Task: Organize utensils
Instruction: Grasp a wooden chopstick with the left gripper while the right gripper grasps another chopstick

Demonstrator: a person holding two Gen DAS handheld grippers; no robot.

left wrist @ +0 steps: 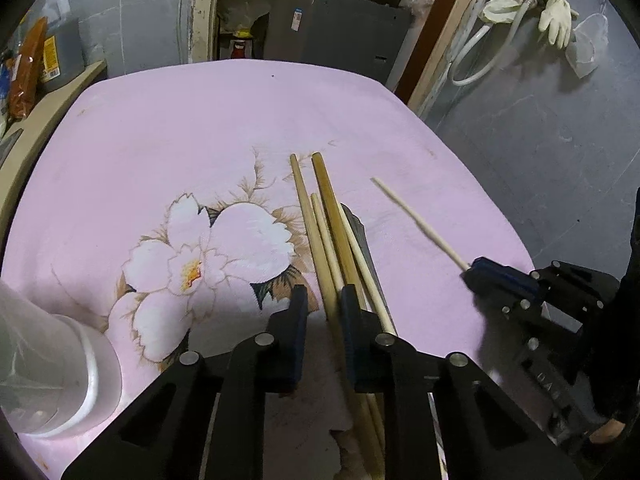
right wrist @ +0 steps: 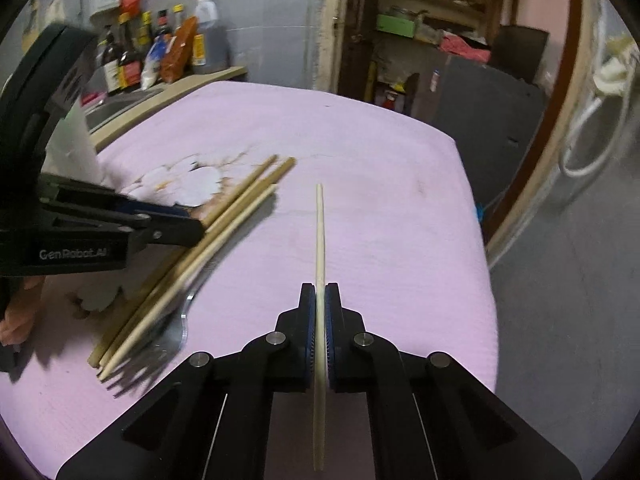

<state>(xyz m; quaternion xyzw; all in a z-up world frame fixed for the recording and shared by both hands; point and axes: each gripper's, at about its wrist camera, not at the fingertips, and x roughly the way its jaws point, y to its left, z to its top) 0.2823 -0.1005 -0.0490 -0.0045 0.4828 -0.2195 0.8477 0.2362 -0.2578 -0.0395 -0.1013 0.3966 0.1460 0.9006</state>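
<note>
A pale pink cloth printed with a large white flower (left wrist: 208, 128) covers the whole table and carries everything else. At its left edge in the left wrist view stands a translucent white plastic cup (left wrist: 60, 376), close to the camera and partly cut off by the frame.

The left gripper (left wrist: 324, 300), black with blue pads, points steeply down over a loose bundle of light wooden chopsticks (left wrist: 320, 224) lying side by side on the cloth, their far ends fanned slightly apart. Its jaws are narrowed around one or two sticks of the bundle; a small gap shows beside the left pad, so I cannot tell whether the pads actually press on the wood. Under the bundle lies a grey metal fork (right wrist: 160, 344), its tines pointing toward the near edge in the right wrist view, blurred and half covered by the sticks.

The right gripper (right wrist: 320, 304), also black with blue pads, is clenched on a single thin pale wooden chopstick (right wrist: 319, 232), both pads pressed flat against it. That stick runs straight forward from the jaws, well apart from the bundle, its far end over the bare pink cloth to the right of the other sticks
</note>
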